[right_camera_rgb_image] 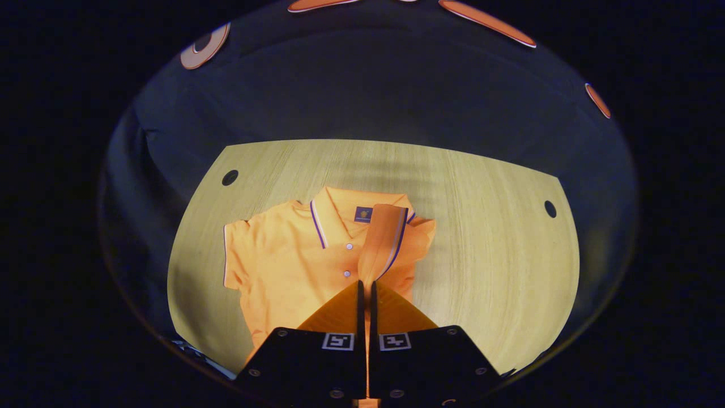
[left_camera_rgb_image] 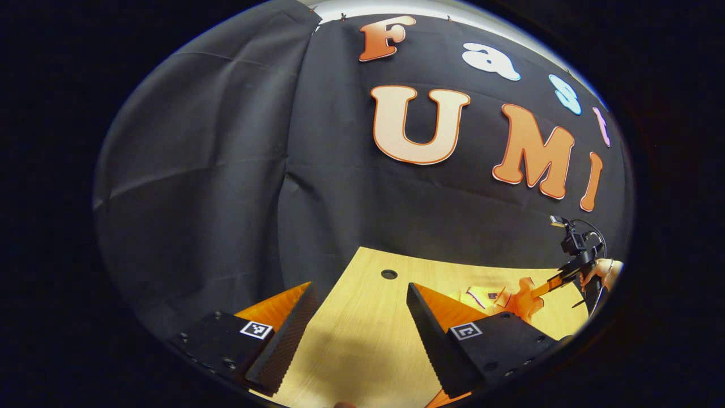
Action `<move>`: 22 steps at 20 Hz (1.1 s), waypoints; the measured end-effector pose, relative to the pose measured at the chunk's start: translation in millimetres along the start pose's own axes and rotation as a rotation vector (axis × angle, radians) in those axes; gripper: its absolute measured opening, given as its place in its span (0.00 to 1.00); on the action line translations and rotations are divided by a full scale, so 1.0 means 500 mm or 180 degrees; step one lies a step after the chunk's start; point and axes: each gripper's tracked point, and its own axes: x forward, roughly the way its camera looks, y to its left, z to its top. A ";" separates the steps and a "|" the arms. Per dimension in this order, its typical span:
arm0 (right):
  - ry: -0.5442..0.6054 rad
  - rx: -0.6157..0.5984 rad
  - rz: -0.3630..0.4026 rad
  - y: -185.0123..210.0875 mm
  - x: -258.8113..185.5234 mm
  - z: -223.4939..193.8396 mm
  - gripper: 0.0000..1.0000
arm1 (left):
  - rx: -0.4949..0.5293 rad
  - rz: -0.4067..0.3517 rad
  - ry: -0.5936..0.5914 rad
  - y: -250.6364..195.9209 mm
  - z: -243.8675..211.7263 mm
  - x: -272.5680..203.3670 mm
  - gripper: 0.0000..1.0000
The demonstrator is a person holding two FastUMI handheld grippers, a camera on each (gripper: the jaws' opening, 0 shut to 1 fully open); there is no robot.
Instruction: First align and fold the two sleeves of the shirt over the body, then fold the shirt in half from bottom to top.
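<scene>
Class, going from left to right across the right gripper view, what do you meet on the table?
Left table hole → flat sleeve → collar → lifted sleeve held in the right gripper → right table hole.

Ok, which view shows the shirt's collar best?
The right gripper view: the collar lies open and central, with the lifted sleeve crossing its right side. In the left gripper view the shirt is small, near the right edge, collar barely legible.
</scene>
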 end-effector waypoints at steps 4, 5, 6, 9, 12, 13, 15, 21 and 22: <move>0.0065 0.0004 0.0186 0.047 0.019 -0.011 0.02 | -0.0012 0.0044 0.0032 0.026 -0.007 -0.004 0.98; 0.0089 0.0028 0.0281 0.065 0.021 -0.014 0.05 | -0.0011 0.0048 0.0033 0.028 -0.007 -0.004 0.98; 0.0097 0.0093 0.0427 0.087 0.023 -0.015 0.09 | -0.0002 0.0049 0.0034 0.030 -0.006 -0.003 0.98; 0.0091 0.0264 0.0677 0.128 0.017 -0.015 0.34 | 0.0029 0.0040 0.0034 0.027 -0.003 -0.003 0.98; 0.0045 0.0230 0.0616 0.124 0.020 -0.016 0.77 | 0.0044 -0.0002 0.0028 0.008 -0.001 0.003 0.98; -0.0003 0.0236 0.0590 0.120 0.019 -0.013 0.89 | 0.0056 -0.0022 0.0023 0.000 0.000 0.005 0.98; -0.0112 0.0287 0.0545 0.110 0.009 -0.004 0.99 | 0.0097 -0.0058 0.0031 -0.019 0.000 0.012 0.98; -0.0585 0.0386 0.0360 0.043 -0.064 0.045 0.98 | 0.0263 -0.0206 0.0059 -0.099 0.008 0.045 0.98; -0.0663 0.0404 0.0349 0.031 -0.082 0.052 0.99 | 0.0275 -0.0250 0.0086 -0.115 0.006 0.051 0.98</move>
